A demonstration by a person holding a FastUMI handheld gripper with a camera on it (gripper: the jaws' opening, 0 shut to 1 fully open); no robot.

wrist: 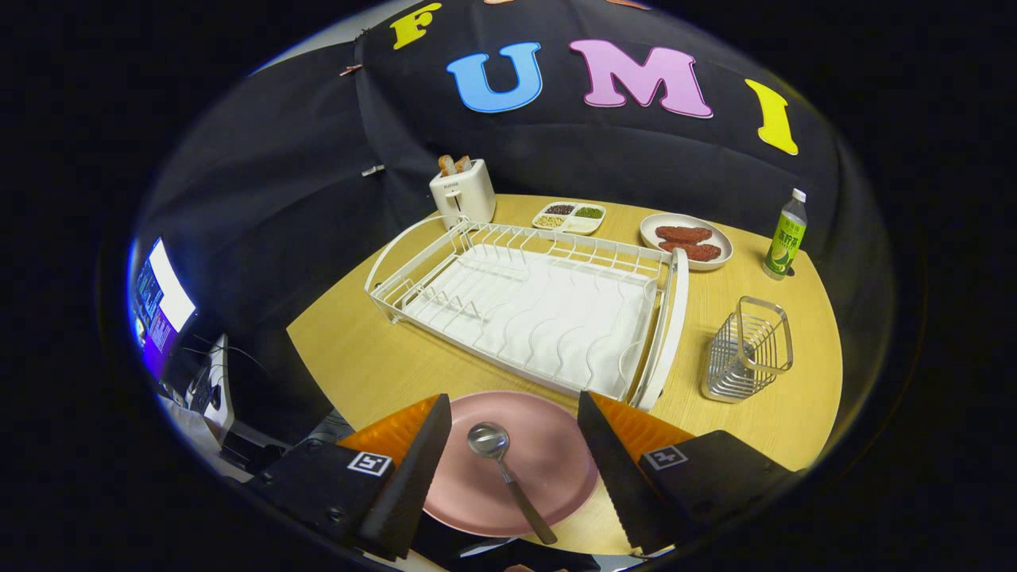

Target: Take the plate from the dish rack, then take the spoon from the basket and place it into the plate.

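Hovering low over the near edge of the worktop [381,365], the claw [508,477] is released, its two fingers spread wide and gripping nothing. Between the fingers lies the pink plate [548,461], flat on the wood. The spoon [508,477] rests in the plate, bowl toward 12 o'clock, handle running out to about 5 o'clock over the plate's near rim. Neither finger touches plate or spoon.

Just beyond the plate, at 12 o'clock, sits the white dish rack [540,310], its slots bare, set at a slant across the worktop. At 2 o'clock from the plate, beside the rack's right end, stands the wire basket [747,349], upright, nothing visible inside it.

Farther back: a white toaster [462,195] with bread in its slots at 11 o'clock, a divided dish [569,217] of grains at 12, a plate of patties [687,241] at 1, a green bottle [786,235] at 2. A lit screen [159,306] shows off the worktop at 9 o'clock.
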